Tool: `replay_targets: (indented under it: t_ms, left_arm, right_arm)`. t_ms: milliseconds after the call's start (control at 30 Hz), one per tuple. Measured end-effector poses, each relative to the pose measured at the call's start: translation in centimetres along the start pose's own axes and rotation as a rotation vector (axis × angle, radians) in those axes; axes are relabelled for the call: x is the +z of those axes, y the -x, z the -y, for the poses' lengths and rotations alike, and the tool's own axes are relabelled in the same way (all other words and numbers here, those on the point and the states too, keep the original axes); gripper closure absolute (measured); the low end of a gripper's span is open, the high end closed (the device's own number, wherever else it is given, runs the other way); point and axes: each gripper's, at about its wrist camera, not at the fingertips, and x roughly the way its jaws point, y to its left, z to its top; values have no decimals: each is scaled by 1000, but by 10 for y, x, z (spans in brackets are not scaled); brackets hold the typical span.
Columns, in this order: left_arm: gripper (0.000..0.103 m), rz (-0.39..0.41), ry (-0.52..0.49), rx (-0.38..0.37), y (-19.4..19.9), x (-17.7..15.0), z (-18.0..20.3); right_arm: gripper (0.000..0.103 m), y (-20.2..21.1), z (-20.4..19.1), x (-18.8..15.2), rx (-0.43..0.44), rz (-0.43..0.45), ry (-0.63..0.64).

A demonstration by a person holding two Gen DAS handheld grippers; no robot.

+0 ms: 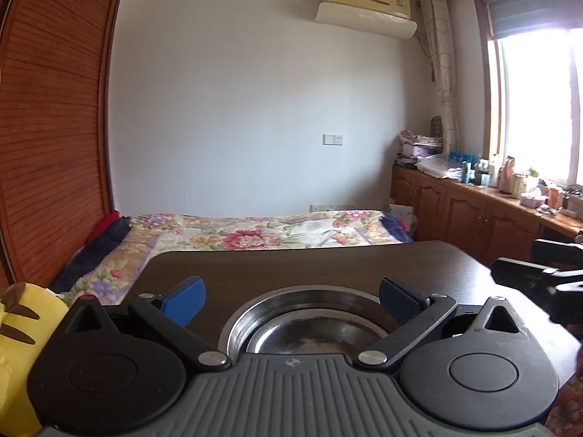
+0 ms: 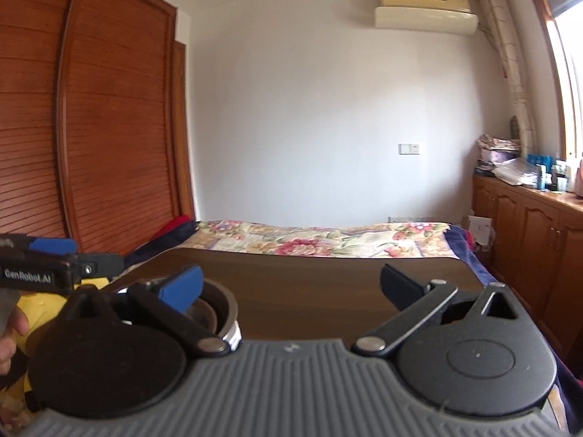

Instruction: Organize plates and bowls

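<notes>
Bowls: stainless steel bowls (image 1: 306, 322), one nested inside another, sitting on the dark wooden table (image 1: 328, 262) at its near edge. In the right wrist view the same stack (image 2: 215, 313) shows low and to the left.
Left gripper: the left gripper (image 1: 291, 296) is spread wide and holds nothing; its blue pads stand either side of the bowls, above the rim and not touching as far as I can tell.
Right gripper: the right gripper (image 2: 291, 287) is also spread and empty, over bare tabletop to the right of the bowls. Its left pad overlaps the stack in the picture; contact is not clear.
Weight: likely light; thin metal.
Stiffness: rigid, should not deform under a pinch. Not fragile, though a drop would be noisy.
Surface: polished and smooth, so probably slippery against the pads.
Where to hold: judged best at the rim wall, one pad inside and one outside. The span across the whole bowl looks too wide to grasp.
Risk: the nested bowl may lift with the outer one, or slide out if tilted.
Surroundings: a bed with a floral cover (image 1: 255, 231) lies beyond the table.
</notes>
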Motion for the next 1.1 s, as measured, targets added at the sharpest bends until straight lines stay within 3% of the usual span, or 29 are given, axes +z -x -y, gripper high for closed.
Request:
replay_targets:
  t_ms: [300, 700, 1100]
  left_arm:
    - [0, -11, 26, -31, 6, -14, 15]
    - [0, -24, -25, 14, 16, -49, 26]
    - [0, -9, -13, 61, 11, -67, 14]
  right_arm:
    - [0, 10, 1, -22, -77, 10, -29]
    - [0, 6, 8, -57, -127, -50, -70]
    - [0, 12, 4, -69, -152, -34, -52]
